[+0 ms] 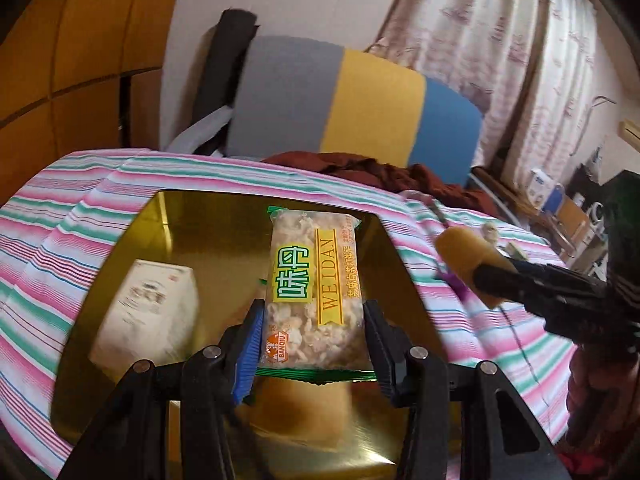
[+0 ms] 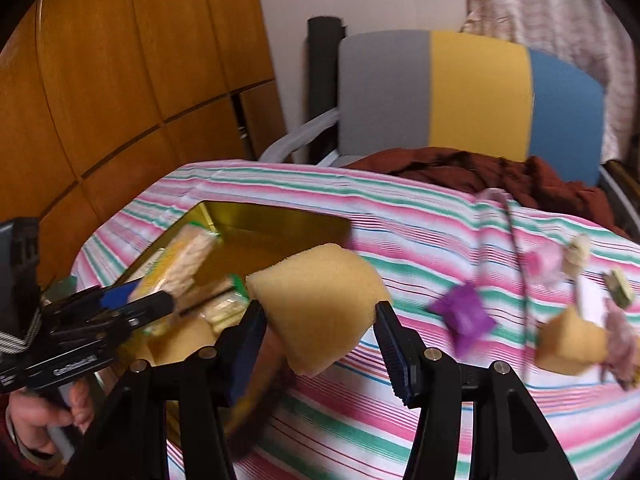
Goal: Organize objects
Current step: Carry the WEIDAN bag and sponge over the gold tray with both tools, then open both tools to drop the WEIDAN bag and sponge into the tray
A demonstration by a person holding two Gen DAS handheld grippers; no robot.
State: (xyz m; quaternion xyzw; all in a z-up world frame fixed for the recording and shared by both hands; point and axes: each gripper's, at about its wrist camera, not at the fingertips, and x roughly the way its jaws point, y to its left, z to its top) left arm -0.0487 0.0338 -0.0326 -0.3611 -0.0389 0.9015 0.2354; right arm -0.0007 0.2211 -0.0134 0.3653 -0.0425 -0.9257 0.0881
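My left gripper (image 1: 314,320) is shut on a clear snack packet (image 1: 314,276) with green lettering and holds it above the gold tin (image 1: 160,232). A white box (image 1: 148,312) lies in the tin at the left. My right gripper (image 2: 320,320) is shut on a yellow sponge block (image 2: 320,304) and holds it over the striped cloth (image 2: 400,240), beside the tin (image 2: 280,224). In the left wrist view the sponge (image 1: 468,260) shows at the right. In the right wrist view the left gripper (image 2: 168,296) holds the packet (image 2: 184,264) over the tin.
On the cloth at the right lie a purple piece (image 2: 464,316), a second yellow sponge (image 2: 568,344), a pink wrapper (image 2: 544,260) and small items. A dark red garment (image 2: 500,180) lies by a grey, yellow and blue chair (image 2: 472,92). A wooden cabinet (image 2: 120,80) stands at the left.
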